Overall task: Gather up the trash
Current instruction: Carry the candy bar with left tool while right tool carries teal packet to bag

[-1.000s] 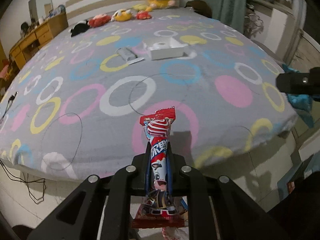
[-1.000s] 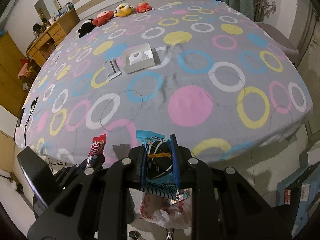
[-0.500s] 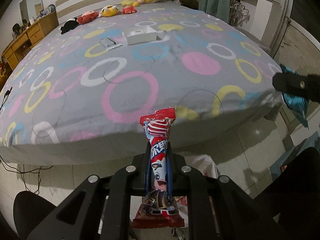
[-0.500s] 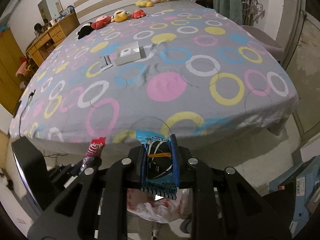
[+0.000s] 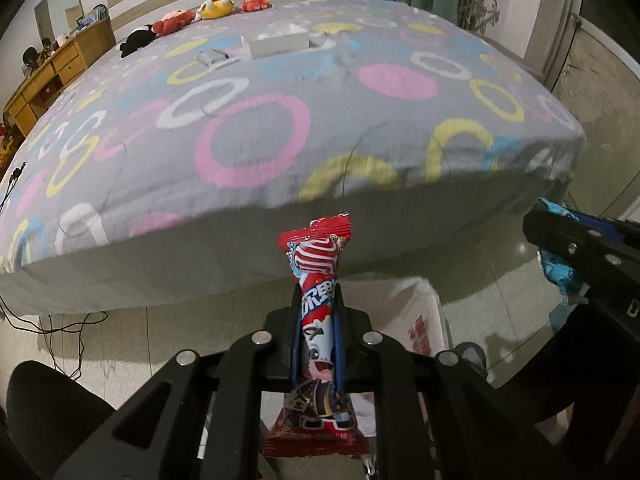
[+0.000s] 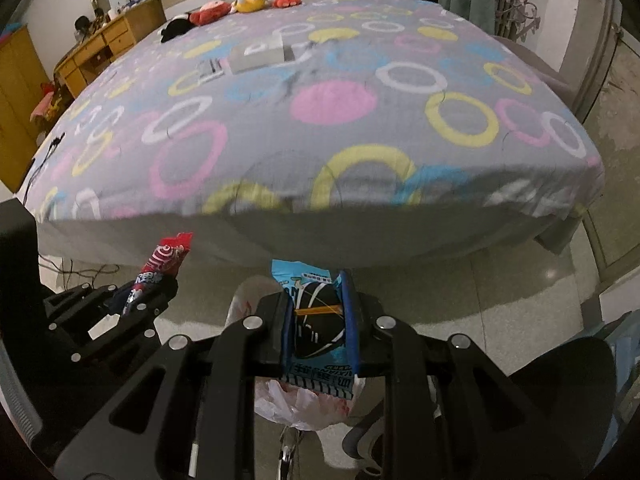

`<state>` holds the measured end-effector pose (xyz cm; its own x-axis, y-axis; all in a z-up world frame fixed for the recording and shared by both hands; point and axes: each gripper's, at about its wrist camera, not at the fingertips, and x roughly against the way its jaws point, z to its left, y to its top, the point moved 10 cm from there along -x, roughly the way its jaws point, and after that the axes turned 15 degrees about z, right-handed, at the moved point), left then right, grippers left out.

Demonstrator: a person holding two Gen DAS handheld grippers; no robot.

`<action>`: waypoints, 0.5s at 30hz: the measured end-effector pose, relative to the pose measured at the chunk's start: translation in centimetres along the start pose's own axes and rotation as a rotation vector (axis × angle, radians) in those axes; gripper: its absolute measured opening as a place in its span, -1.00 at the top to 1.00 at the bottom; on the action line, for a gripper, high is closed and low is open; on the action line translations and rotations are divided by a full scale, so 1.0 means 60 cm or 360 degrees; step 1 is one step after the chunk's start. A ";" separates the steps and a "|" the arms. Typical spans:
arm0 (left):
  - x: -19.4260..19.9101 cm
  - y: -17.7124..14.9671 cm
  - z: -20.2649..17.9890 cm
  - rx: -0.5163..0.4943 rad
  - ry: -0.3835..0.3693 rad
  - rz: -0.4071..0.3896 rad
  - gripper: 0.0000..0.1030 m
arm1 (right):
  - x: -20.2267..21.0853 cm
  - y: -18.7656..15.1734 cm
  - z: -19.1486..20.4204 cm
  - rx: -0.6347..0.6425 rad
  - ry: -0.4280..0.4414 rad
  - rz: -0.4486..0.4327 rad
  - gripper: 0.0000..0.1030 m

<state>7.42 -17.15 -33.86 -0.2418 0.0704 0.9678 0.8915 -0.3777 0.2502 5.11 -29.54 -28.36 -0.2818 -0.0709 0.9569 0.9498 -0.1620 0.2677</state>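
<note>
My left gripper (image 5: 317, 300) is shut on a red snack wrapper (image 5: 318, 264) that stands upright between the fingers; it also shows in the right wrist view (image 6: 162, 264). My right gripper (image 6: 318, 284) is shut on a blue snack wrapper (image 6: 316, 320); the blue wrapper shows at the right edge of the left wrist view (image 5: 560, 276). Both grippers are off the foot of the bed, above the floor. A white plastic trash bag (image 6: 304, 404) sits on the floor below the right gripper, and shows behind the left gripper (image 5: 416, 312).
The bed (image 6: 320, 128) with a grey sheet of coloured rings fills the view ahead. A white box (image 6: 260, 56) and a small packet (image 6: 210, 70) lie on it, plush toys (image 6: 248, 0) at the far end. A wooden dresser (image 6: 104, 48) stands left. Cables (image 5: 60, 328) lie on the floor.
Both grippers have drawn back from over the bed to beyond its foot edge and lowered, each still holding its wrapper. The trash bag has come into view below.
</note>
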 end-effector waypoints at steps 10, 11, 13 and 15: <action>-0.062 -0.038 -0.004 -0.0025 -0.0007 0.0130 0.75 | -0.072 -0.031 0.028 0.0117 -0.0025 0.0065 0.61; -0.067 -0.040 -0.004 -0.0025 -0.0006 0.0136 0.75 | -0.077 -0.033 0.029 0.0123 -0.0027 0.0072 0.61; -0.073 -0.043 -0.005 -0.0027 -0.0011 0.0144 0.75 | -0.086 -0.036 0.030 0.0131 -0.0026 0.0083 0.61; -0.078 -0.048 -0.010 -0.0044 -0.0015 0.0144 0.75 | -0.095 -0.038 0.028 0.0133 -0.0033 0.0092 0.61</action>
<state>5.74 -16.91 -39.11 -0.1569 0.0431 0.9867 0.8987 -0.4081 0.1608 4.77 -27.11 -34.21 -0.2239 -0.0573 0.9729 0.9727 -0.0754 0.2194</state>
